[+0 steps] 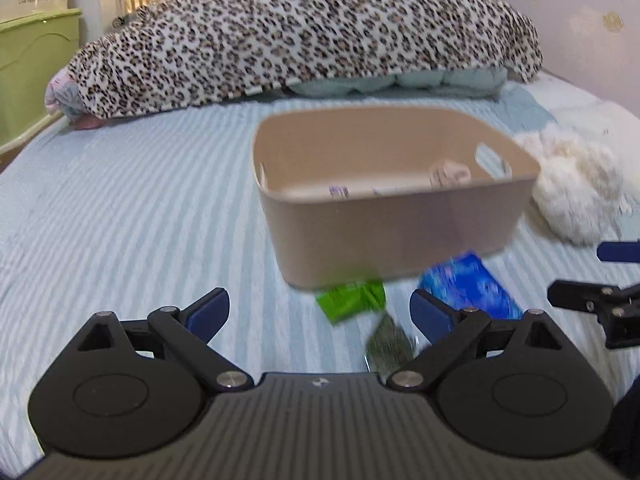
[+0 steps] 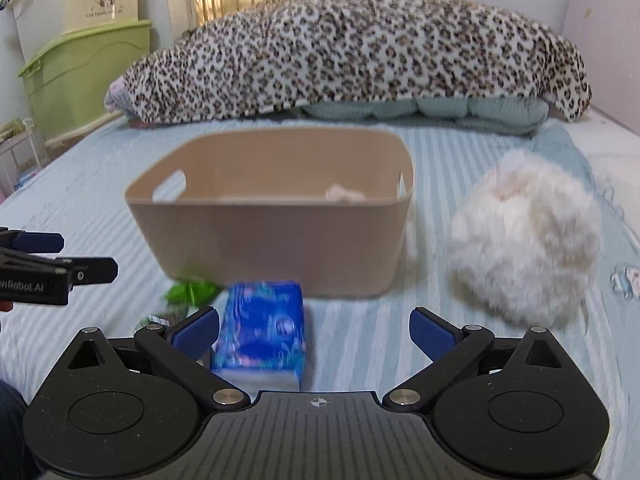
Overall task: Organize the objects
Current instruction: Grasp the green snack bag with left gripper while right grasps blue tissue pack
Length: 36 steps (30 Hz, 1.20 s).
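A beige plastic bin (image 1: 400,228) (image 2: 276,236) stands on the striped bed with a few pale items inside. In front of it lie a blue tissue pack (image 1: 470,284) (image 2: 262,328), a green packet (image 1: 352,298) (image 2: 190,292) and a dark greenish packet (image 1: 388,344). My left gripper (image 1: 320,312) is open and empty, with the green and dark packets between its fingers. My right gripper (image 2: 314,330) is open and empty, the blue pack by its left finger (image 2: 194,330). A white fluffy item (image 1: 576,192) (image 2: 524,240) lies right of the bin.
A leopard-print blanket (image 1: 304,36) (image 2: 352,52) over a quilt fills the back of the bed. Green and beige storage boxes (image 2: 80,76) stand at the left. A pale headboard (image 1: 580,28) runs along the right. Each gripper shows in the other's view (image 1: 600,300) (image 2: 48,272).
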Tool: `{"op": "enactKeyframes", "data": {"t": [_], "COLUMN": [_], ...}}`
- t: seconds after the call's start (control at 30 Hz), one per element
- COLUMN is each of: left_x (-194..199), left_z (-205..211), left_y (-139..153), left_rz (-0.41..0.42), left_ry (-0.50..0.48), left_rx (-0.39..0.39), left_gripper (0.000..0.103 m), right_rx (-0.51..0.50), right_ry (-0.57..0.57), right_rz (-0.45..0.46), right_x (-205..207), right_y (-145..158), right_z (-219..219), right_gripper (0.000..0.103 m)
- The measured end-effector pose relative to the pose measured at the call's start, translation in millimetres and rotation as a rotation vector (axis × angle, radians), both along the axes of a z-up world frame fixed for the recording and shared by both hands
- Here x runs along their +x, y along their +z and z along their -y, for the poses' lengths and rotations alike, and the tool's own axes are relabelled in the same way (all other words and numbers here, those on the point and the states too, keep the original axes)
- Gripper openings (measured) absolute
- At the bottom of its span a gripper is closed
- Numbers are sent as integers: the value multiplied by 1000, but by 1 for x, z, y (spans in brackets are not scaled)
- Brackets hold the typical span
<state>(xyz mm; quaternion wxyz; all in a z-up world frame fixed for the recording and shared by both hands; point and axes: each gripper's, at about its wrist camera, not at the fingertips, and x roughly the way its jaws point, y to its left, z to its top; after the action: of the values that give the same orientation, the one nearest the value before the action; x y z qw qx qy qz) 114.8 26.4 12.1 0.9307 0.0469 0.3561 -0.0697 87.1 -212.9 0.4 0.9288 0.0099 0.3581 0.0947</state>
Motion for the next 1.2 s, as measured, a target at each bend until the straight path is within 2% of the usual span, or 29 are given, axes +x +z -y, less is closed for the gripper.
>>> {"op": "enactKeyframes", "data": {"t": [0.17, 0.33, 0.8, 1.03, 1.2], "left_x": [-4, -2, 19, 31, 38], "left_z": [3, 5, 8, 12, 16], "left_y": [-27, -41, -63, -67, -67], "left_rz": [-54, -80, -117, -117, -114], "left_ry": [-13, -18, -20, -6, -18], "left_rx": [11, 25, 30, -16, -33], "left_gripper": [97, 97, 97, 95, 94], "right_rx": [3, -1, 2, -3, -1], "right_ry": [16, 50, 62, 21, 21], "right_rz": [-40, -65, -107, -88, -116], "right_x": [-1, 2, 24, 35, 37], "right_y": [-18, -32, -60, -63, -68], "right_z": [-2, -11, -31, -32, -27], "right_gripper": [103, 103, 103, 102, 94]}}
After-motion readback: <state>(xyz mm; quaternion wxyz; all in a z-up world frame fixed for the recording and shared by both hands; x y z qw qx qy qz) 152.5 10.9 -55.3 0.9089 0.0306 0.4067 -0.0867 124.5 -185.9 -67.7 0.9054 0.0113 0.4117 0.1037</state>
